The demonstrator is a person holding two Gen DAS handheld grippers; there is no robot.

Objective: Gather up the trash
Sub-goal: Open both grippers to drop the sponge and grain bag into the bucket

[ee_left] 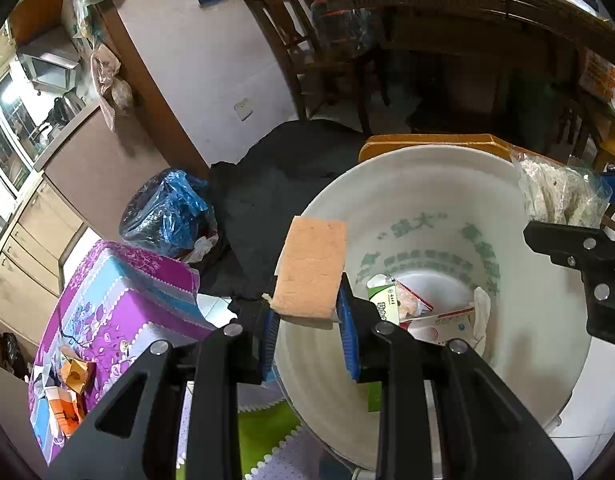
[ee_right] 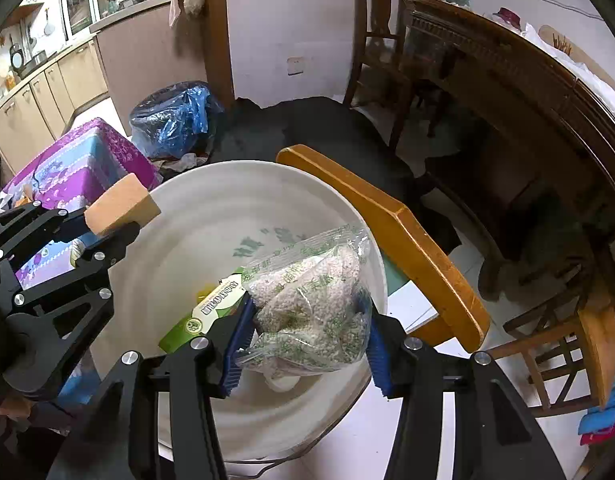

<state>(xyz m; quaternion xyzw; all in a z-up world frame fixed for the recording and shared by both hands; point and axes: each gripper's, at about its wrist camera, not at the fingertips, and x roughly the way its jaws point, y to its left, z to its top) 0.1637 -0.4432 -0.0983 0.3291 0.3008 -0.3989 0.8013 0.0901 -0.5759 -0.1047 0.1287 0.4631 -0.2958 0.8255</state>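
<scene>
A big white bucket (ee_left: 539,344) stands on the floor with paper cartons and wrappers (ee_left: 411,308) at its bottom. My left gripper (ee_left: 309,316) is shut on a tan sponge (ee_left: 313,266) and holds it over the bucket's left rim; it also shows in the right wrist view (ee_right: 119,204). My right gripper (ee_right: 307,340) is shut on a clear plastic bag of white grains (ee_right: 311,304) and holds it above the bucket (ee_right: 179,248). That bag shows at the right in the left wrist view (ee_left: 559,192). A green carton (ee_right: 211,312) lies below it.
A low table with a purple flowered cloth (ee_left: 119,300) stands to the left and carries paper scraps (ee_left: 71,376). A blue bin bag (ee_left: 167,208) and a black mat (ee_left: 275,184) lie behind. A wooden chair back (ee_right: 391,232) leans by the bucket. A dark wooden table (ee_right: 527,92) stands to the right.
</scene>
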